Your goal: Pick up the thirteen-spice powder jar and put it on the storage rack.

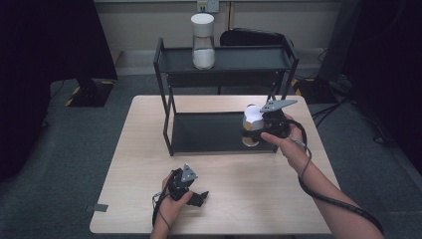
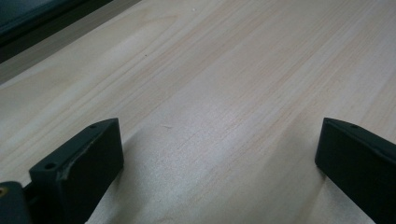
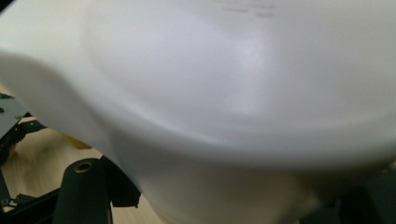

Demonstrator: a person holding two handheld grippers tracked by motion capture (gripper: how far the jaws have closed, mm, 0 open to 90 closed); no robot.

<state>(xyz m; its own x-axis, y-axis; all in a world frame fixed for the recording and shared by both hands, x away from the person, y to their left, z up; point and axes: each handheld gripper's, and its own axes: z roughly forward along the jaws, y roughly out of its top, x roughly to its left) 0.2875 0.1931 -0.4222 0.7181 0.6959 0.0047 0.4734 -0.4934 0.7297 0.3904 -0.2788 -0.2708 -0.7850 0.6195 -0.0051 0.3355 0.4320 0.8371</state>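
- My right gripper (image 1: 259, 125) pinches a white-lidded jar (image 1: 252, 127) beside the rack (image 1: 169, 119).
- My left gripper (image 1: 196, 195) rests on the table (image 1: 239, 199), jaws spread.

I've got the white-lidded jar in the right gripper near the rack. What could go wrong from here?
1. The right gripper holds the jar beside the black rack's front right post; swinging it in could knock the post or the top shelf edge.
2. The grip seems to sit high, near the white lid, so the jar might tilt or slip.
3. The other jar already stands on the top shelf; crowding it could tip it.
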